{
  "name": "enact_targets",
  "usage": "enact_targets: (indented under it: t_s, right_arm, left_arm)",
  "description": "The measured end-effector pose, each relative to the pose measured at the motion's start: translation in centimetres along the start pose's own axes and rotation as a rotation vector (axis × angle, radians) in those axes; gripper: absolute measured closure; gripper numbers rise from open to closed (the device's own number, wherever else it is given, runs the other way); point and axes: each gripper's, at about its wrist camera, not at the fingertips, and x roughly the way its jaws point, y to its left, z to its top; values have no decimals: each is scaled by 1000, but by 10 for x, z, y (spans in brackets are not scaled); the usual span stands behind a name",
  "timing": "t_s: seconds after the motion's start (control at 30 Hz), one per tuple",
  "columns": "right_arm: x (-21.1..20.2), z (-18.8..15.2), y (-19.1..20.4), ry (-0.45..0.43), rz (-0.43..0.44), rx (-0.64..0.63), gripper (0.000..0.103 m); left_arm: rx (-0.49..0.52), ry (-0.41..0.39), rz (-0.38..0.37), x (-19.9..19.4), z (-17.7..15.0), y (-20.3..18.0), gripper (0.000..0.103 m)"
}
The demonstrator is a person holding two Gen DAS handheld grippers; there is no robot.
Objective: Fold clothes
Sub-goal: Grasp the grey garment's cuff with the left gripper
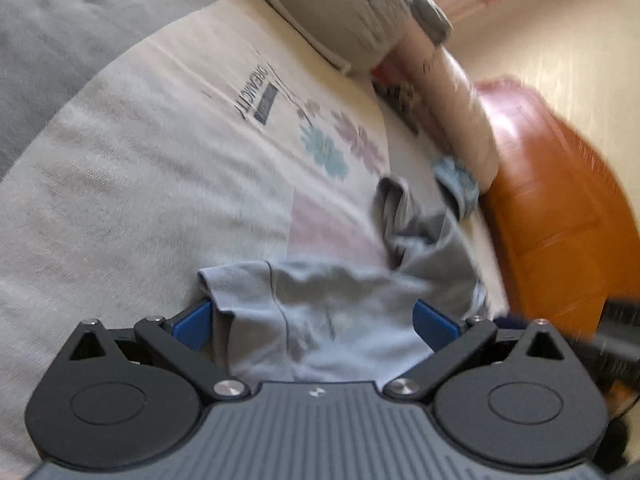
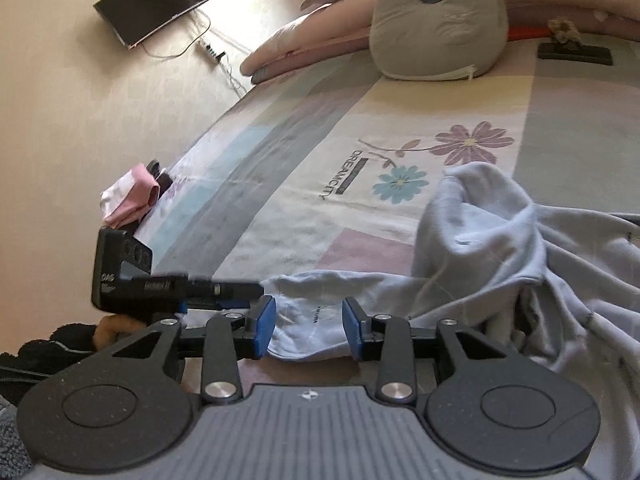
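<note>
Here, a pale blue garment [image 2: 500, 240] lies crumpled on a flower-printed bed sheet [image 2: 312, 168], its hem lying loose between the part-open right gripper [image 2: 308, 330] and the wide-open left gripper [image 1: 312, 320], so laying it flat likely comes next, needing fresh grips.

A home bedroom: ahead of the tongs stretches a bed [image 2: 304, 152] under a flowered patchwork sheet, with a grey animal-face cushion [image 2: 438, 26] and pink pillows [image 2: 296, 44] at its far end, beside a wooden cabinet [image 1: 560, 216].
</note>
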Motion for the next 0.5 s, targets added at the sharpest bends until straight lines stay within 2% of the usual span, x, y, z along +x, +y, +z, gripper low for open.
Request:
enact_targets:
  t_s: [0.13,0.33,0.4,0.5]
  right_arm:
    - [-11,-8,-9,-21,2,23,60]
    - [-21,-22,-31,-26,31,78,59]
    - [-24,-24,-37,-31,26,87,59]
    - [-31,-27,-43,-54,36,100,59]
  left_arm:
    - [-118,1,-115,-8,-16,14,1]
    - [-154,-10,-118,11,0,9,2]
    - [-147,23,-105,20,4,1,2]
    - [-121,98,-135,23,-9,-4,3]
